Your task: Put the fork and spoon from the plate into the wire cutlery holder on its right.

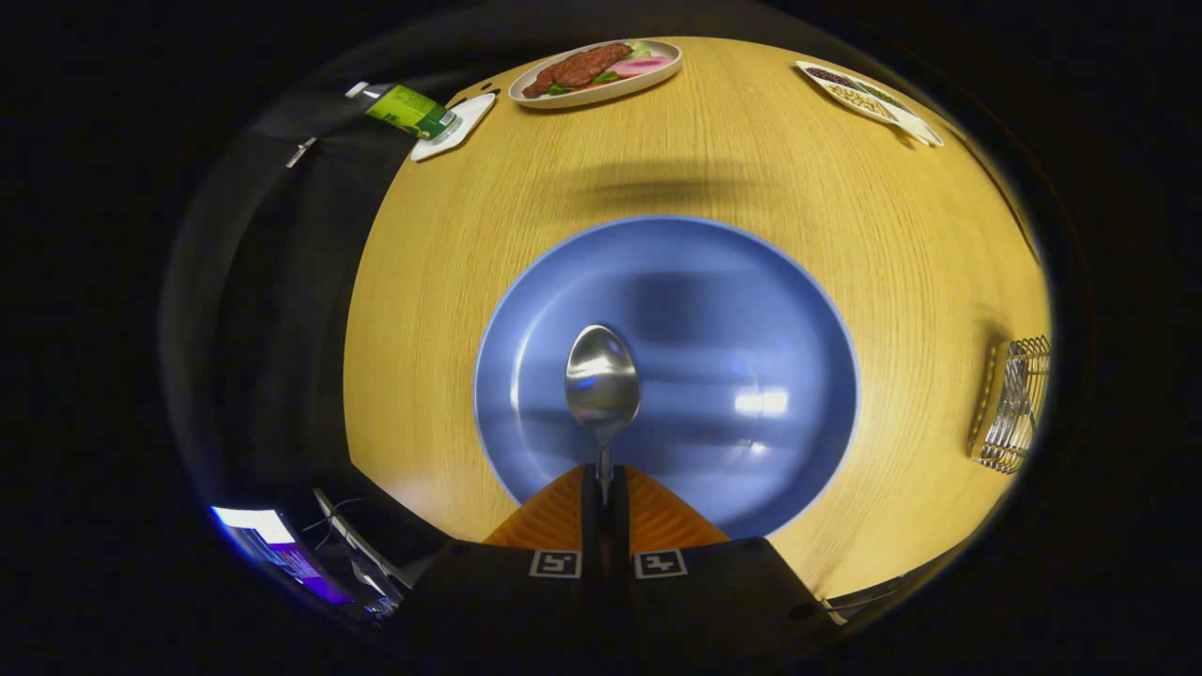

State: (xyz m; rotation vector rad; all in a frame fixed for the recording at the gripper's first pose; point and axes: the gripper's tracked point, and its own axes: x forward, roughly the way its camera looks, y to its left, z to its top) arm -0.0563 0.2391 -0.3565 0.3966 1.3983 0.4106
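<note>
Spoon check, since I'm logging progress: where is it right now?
In the gripper view the spoon is clamped by its handle between the gripper fingers, bowl pointing ahead over the blue plate, with the wire cutlery holder off to the right.

A pale wooden table (751, 169) is seen ahead of the jaws, lit from above. Dark booth wall (272, 282) is seen beside it.
</note>
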